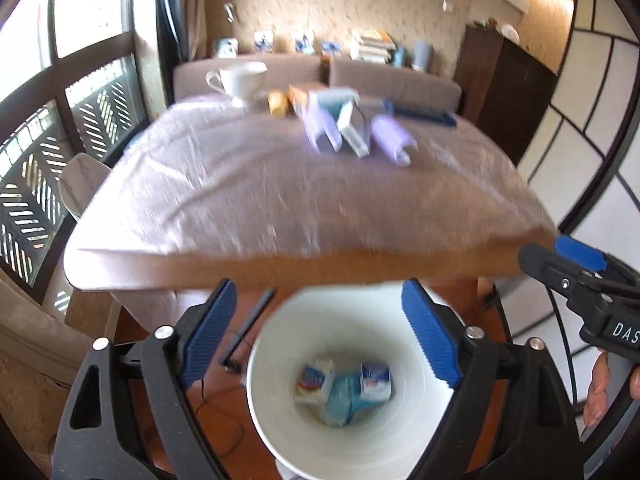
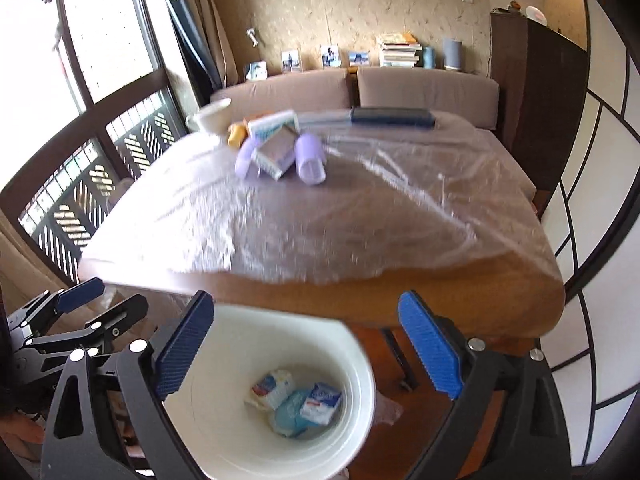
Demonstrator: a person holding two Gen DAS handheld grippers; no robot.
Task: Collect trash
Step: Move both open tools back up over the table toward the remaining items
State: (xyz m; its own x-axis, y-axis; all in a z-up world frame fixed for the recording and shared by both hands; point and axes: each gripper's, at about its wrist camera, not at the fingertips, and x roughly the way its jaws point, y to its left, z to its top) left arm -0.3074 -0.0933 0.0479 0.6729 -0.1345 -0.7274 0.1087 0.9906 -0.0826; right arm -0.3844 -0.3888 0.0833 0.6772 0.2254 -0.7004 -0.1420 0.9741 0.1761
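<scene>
The table (image 1: 280, 200), covered with clear plastic, fills the frame centre. A white bin (image 1: 344, 432) sits at the bottom, holding small cartons (image 1: 316, 380). More trash boxes (image 1: 340, 120) lie at the table's upper part. Left hand-held gripper (image 1: 320, 336) and right hand-held gripper (image 2: 308, 348) are both spread, empty, above the bin.

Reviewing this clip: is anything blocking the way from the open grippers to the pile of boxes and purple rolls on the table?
Nothing visible does. Both the left gripper and the right gripper are open above the white bin, below the table's near edge. The plastic-covered table is bare between that edge and the pile at the far side.
</scene>
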